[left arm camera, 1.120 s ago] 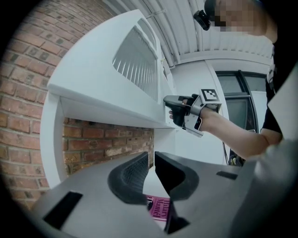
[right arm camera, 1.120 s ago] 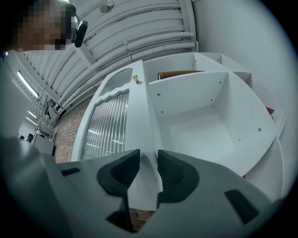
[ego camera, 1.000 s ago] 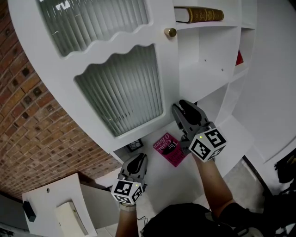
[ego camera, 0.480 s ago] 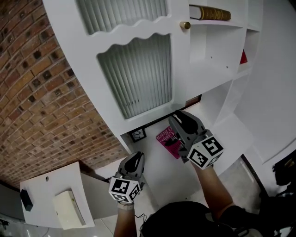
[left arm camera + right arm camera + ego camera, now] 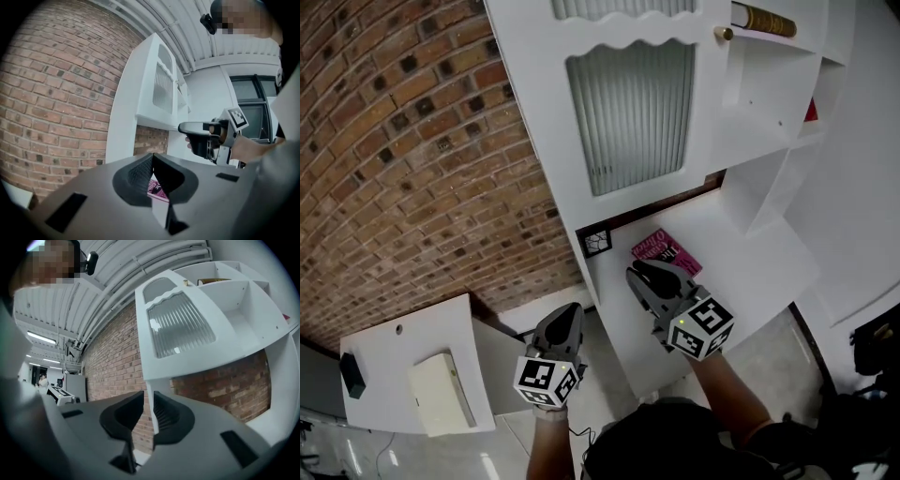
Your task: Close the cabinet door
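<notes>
The cabinet door [image 5: 628, 112] is at 12 o'clock in my head view. It is white with a ribbed glass pane and lies against the cabinet front. Whether it is fully shut I cannot tell. Its small brass knob [image 5: 725, 34] sits at the door's 2 o'clock corner, right beside the open shelves [image 5: 769, 89]. At 1 o'clock from the knob a dark book with gold bands [image 5: 766, 19] lies flat on the top shelf. A red thing [image 5: 811, 111] shows in a compartment at 4 o'clock from the knob.

Below the door, at its 6 o'clock, a pink book [image 5: 667, 255] lies flat on the white counter [image 5: 750, 272]. A small black-and-white square [image 5: 596, 242] stands at the book's 9 o'clock, under the door's lower edge.

My right gripper [image 5: 639, 274] hangs over the counter with its tips at the pink book's 7 o'clock edge. Its own view shows a slim gap between the fingers, with nothing in it but the white cabinet frame far behind. My left gripper [image 5: 569, 314] is at 8 o'clock from the right one, just off the counter's edge and apart from the door. Its fingertips are pressed together on nothing, and the pink book shows through the notch below them.

A brick wall [image 5: 412, 159] fills the view from 9 to 11 o'clock. At 8 o'clock a low white table [image 5: 384, 352] carries a cream box [image 5: 439, 394] and a small black object [image 5: 354, 375].
</notes>
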The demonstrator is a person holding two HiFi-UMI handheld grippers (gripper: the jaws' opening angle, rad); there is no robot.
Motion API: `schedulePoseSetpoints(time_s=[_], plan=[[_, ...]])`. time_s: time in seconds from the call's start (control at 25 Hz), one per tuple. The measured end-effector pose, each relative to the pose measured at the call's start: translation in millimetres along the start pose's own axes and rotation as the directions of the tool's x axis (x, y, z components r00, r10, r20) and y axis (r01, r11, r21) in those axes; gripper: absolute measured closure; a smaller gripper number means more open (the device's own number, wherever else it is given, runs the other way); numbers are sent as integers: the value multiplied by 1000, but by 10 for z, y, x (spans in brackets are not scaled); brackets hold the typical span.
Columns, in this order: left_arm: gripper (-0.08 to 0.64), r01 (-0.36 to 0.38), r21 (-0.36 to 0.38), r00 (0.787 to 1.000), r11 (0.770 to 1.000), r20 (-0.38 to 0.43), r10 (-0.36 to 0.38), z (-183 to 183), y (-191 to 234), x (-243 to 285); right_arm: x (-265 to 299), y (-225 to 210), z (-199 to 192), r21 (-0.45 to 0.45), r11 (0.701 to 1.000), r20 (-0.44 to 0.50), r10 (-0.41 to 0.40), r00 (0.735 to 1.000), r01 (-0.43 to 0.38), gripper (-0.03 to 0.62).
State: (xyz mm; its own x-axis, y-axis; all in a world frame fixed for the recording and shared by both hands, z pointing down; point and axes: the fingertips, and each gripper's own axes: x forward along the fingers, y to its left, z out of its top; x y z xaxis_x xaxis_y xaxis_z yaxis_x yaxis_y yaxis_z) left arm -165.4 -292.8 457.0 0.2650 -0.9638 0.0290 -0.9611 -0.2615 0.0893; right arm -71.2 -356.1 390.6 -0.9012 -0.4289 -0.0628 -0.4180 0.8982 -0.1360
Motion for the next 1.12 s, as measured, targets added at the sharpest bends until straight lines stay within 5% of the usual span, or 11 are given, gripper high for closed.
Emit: schedulePoseSetpoints(time_s=[0.4,0.6,1.12], plan=[[551,-95,-77,995,993,-9,94,-162,388,-943,48,935,-789,60,993,-170,111,979,-102,537],[551,-135,-22,990,991,-50,133,-306,453,-1368,46,1399,-1133,60,984,-233,176,957,-166,541],[551,-197,-15,980,980,-36,196,-521,475,-2180,-29,2180,-1497,3,969,-259,241,935,-249,541]])
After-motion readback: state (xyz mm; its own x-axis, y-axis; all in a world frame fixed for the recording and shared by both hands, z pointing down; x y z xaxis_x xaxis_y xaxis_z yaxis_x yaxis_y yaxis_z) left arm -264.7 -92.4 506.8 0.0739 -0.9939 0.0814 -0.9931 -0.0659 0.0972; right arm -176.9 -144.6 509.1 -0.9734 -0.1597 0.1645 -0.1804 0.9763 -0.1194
